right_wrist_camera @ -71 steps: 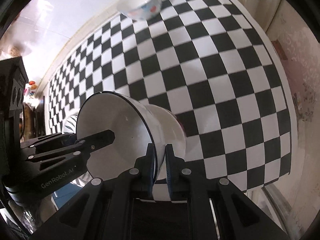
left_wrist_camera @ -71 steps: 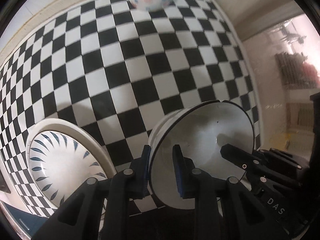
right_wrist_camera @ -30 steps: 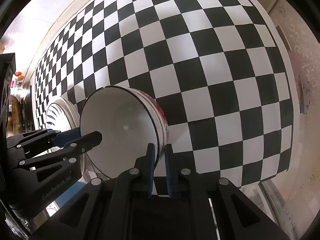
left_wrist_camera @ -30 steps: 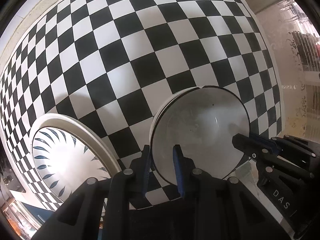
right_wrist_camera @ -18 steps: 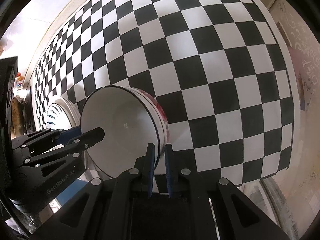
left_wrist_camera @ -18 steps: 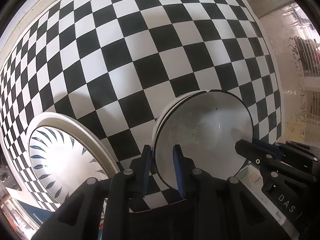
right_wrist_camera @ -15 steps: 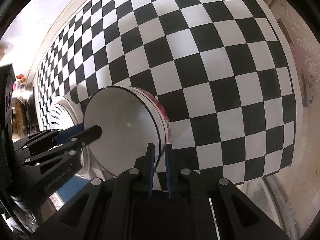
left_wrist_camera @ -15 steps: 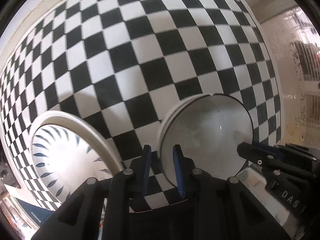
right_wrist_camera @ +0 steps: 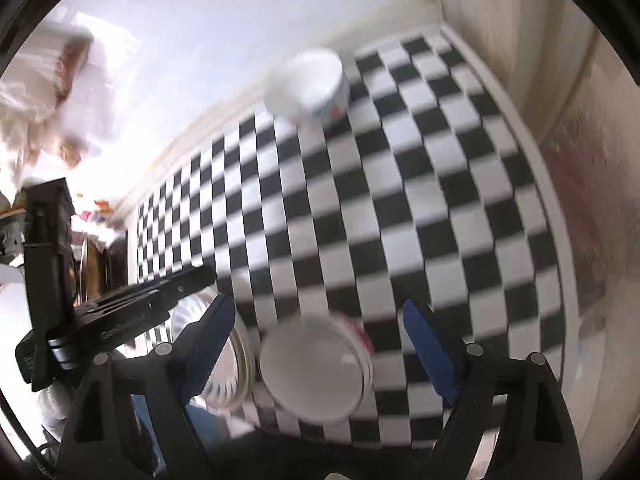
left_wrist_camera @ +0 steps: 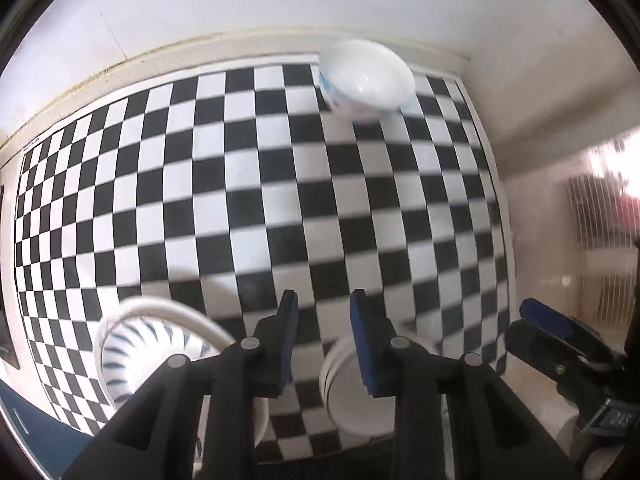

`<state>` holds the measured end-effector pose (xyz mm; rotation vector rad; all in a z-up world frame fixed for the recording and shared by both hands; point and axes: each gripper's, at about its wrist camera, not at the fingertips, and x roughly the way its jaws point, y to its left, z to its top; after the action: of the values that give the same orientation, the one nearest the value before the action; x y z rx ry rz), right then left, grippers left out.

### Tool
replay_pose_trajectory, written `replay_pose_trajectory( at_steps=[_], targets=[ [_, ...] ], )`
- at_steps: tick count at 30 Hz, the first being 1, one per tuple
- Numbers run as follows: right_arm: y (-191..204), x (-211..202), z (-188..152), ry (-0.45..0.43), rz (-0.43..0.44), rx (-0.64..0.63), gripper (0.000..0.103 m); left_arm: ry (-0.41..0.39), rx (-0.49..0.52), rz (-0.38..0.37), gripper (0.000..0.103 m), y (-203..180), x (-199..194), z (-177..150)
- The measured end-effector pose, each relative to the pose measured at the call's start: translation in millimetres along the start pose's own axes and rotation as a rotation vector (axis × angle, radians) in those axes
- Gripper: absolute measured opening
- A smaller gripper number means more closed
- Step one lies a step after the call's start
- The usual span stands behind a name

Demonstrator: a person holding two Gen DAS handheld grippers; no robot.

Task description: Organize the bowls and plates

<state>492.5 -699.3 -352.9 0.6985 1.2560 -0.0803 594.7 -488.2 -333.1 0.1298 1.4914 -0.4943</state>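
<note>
Both claws are off the crockery. The right claw (right_wrist_camera: 319, 342) has just been opening and now stands wide apart, nothing pinched; the near bowl (right_wrist_camera: 316, 372) lies below, between its blue pads but untouched. The left claw (left_wrist_camera: 323, 334) has just been opening slightly; its pads stand a narrow gap apart and hold nothing, hovering above the same bowl's rim.

Location: the near bowl rests upright near the front edge of the table (left_wrist_camera: 256, 200), just beside the patterned plate (left_wrist_camera: 140, 344). A second bowl (left_wrist_camera: 366, 82) stands well apart at the far edge, against the wall.

Risks, as judged: the near bowl sits close to the table's front edge, so a careless sweep by either claw could push it off. It is also close enough to the plate to knock against it.

Materials: the bowls appear to be glazed ceramic, round, smooth and white inside, with coloured print outside. The plate is shallow, with blue radial strokes. The table wears a flat black-and-white checked cover.
</note>
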Motion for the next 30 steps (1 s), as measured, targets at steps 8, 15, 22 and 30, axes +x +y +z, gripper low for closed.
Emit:
replay_pose_trajectory(
  at_steps=[8, 15, 22, 30],
  targets=[
    [-17.7, 13.9, 87.1, -0.091, -0.068, 0.064, 0.088, -0.057, -0.058, 0.015, 0.025, 2.3, 7.5, 83.3],
    [-31.4, 62.7, 163.7, -0.068, -0.056, 0.117, 0.087, 0.005, -0.144, -0.019, 0.025, 17.5, 58.5, 154.0],
    [-29.8, 114.6, 211.1, 0.000, -0.067, 0.111, 0.083, 0.056, -0.185, -0.050, 0.026, 22.0, 103.2, 196.8],
    [-27.1, 161.1, 230.4, 0.079, -0.090, 0.093, 0.061, 0.115, -0.159, -0.108, 0.026, 16.3, 143.2, 204.0]
  ],
)
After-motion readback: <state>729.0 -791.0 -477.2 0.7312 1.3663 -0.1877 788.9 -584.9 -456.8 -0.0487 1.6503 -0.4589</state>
